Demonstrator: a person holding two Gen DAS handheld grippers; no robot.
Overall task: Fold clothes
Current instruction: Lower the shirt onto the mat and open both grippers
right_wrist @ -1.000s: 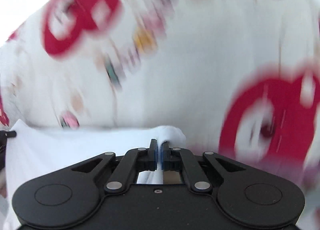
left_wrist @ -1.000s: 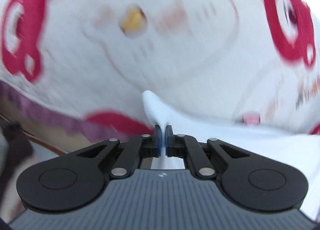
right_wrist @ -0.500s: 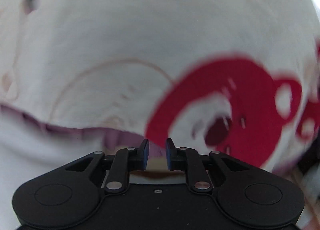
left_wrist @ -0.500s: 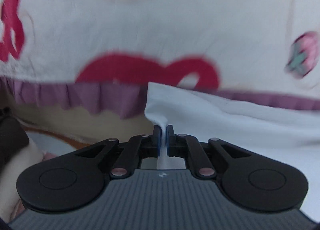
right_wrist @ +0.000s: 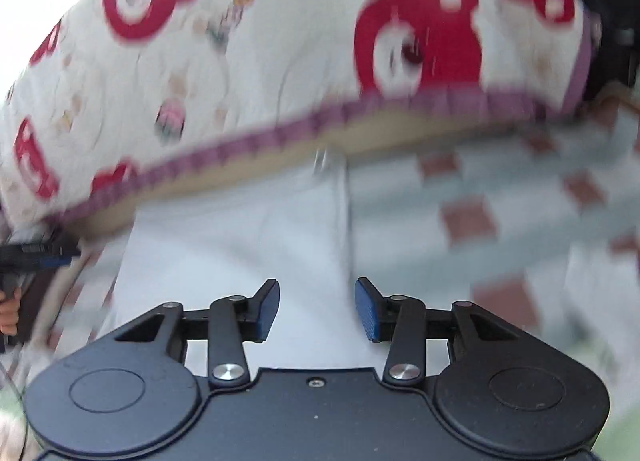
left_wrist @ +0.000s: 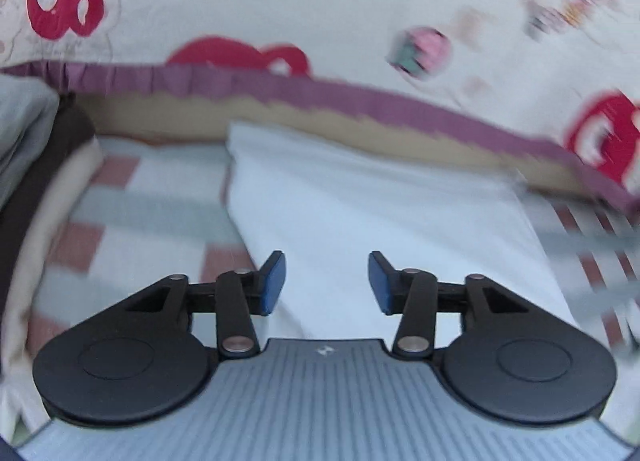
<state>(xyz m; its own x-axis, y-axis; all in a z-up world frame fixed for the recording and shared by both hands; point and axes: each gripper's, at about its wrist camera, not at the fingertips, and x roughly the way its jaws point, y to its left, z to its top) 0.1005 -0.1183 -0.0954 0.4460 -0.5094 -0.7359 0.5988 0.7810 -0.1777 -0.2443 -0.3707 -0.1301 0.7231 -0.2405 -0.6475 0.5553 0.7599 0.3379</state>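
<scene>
While blurred in both wrist views, legible enough for listing, biggest first. Item 1: cream quilt w/ red bear-face print (left_wrist: 320, 1), purple ruffled hem along lower edge, tan strip beneath hem; fills whole top of both views. Item 2: checked sheet (left_wrist: 152, 197), pale green, white and dusty-red squares, spread below quilt hem and under item 3. Item 3: white garment (left_wrist: 360, 213), task piece, lying flat on checked sheet, far edge up against tan strip below hem, straight folded-looking edge on its left in left view, straight seam-like edge on its right in right view (right_wrist: 240, 245); free of both tools, nothing pinching it. Item 4: pile of other fabric at far left of left view, grey, dark brown and cream layers (left_wrist: 36, 165), type unclear. Item 5: left gripper (left_wrist: 326, 285), black linkage, blue pads; jaws spread apart, just been opening, nothing between them, garment seen through gap below. Item 6: right gripper (right_wrist: 316, 311), same build; jaws likewise spread, just been opening, gap bare, poised over garment's right edge. Item 7: at left edge of right view, other tool's black-and-blue tip (right_wrist: 36, 253) w/ fingertips of person's hand (right_wrist: 8, 315) below it, hand mostly cut off.
</scene>
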